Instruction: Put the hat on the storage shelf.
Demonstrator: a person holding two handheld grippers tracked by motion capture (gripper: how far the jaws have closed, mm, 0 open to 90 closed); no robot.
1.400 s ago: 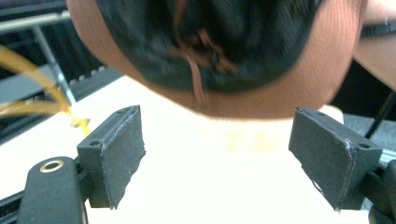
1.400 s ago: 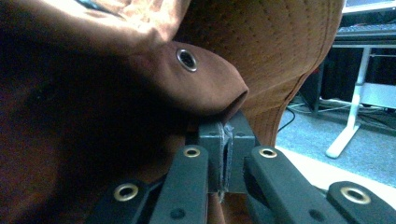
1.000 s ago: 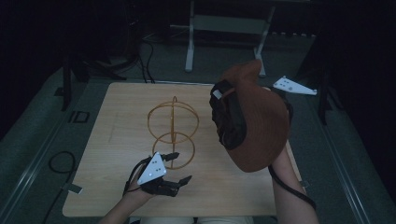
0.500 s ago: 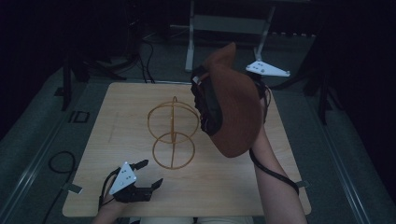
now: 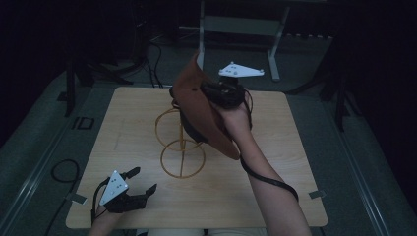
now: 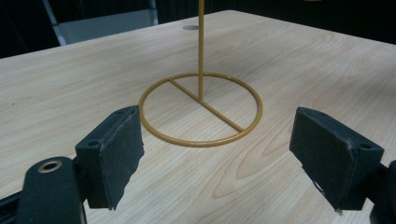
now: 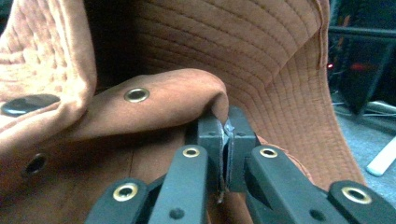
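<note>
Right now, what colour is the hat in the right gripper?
Rust brown with quilted stitching, the hat shows best in the right gripper view.

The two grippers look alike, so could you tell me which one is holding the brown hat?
The right gripper, raised above the wire stand, is clamped on the brown hat; the left gripper sits open and empty.

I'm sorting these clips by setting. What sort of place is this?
Probably a lab or studio recording bay rather than a home: a bare light wooden table stands alone on grey floor in a darkened room, black cables trail beside it, and a grey metal equipment frame stands behind.
</note>
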